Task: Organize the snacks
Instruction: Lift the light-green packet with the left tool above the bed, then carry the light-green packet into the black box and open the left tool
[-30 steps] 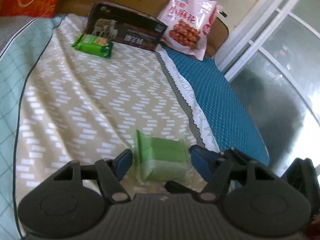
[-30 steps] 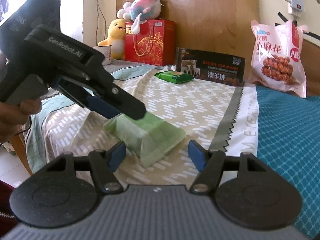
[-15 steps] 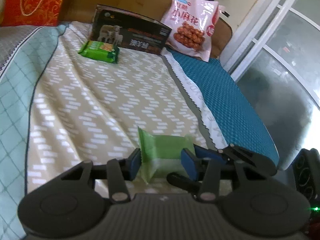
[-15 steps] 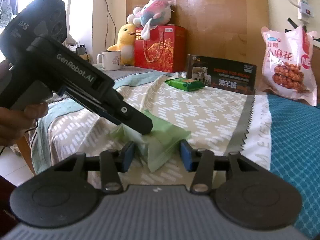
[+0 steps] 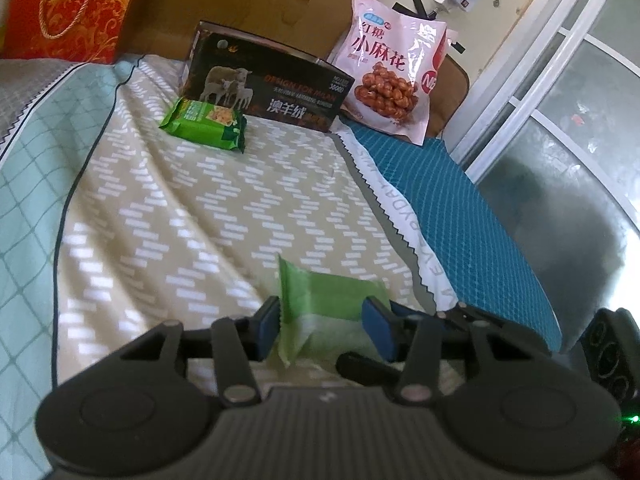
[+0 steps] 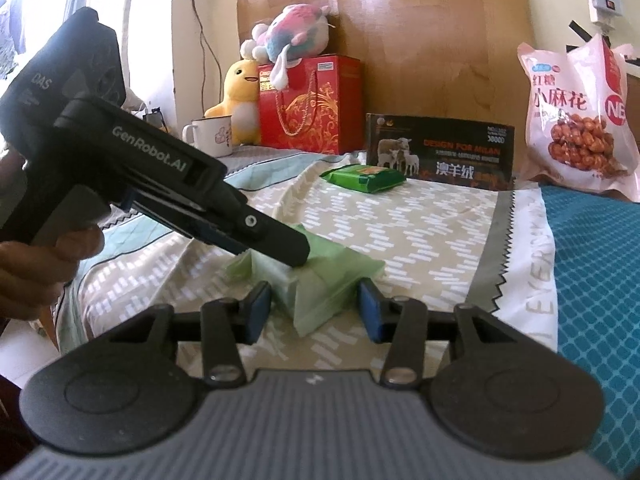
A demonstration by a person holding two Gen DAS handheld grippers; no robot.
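Note:
A pale green snack packet lies on the patterned bedspread between the blue pads of my left gripper, which is shut on it. The packet also shows in the right wrist view, between the pads of my right gripper, which presses it from both sides. The left gripper body reaches in from the left there. A bright green biscuit packet lies far back by a dark box. A pink snack bag leans at the back right.
A red gift bag, plush toys and a white mug stand at the back left. A teal blanket covers the bed's right side, with the bed edge and a glass door beyond.
Both grippers have closed from wide open onto the pale green packet. The left gripper has lifted its view slightly toward the back of the bed.

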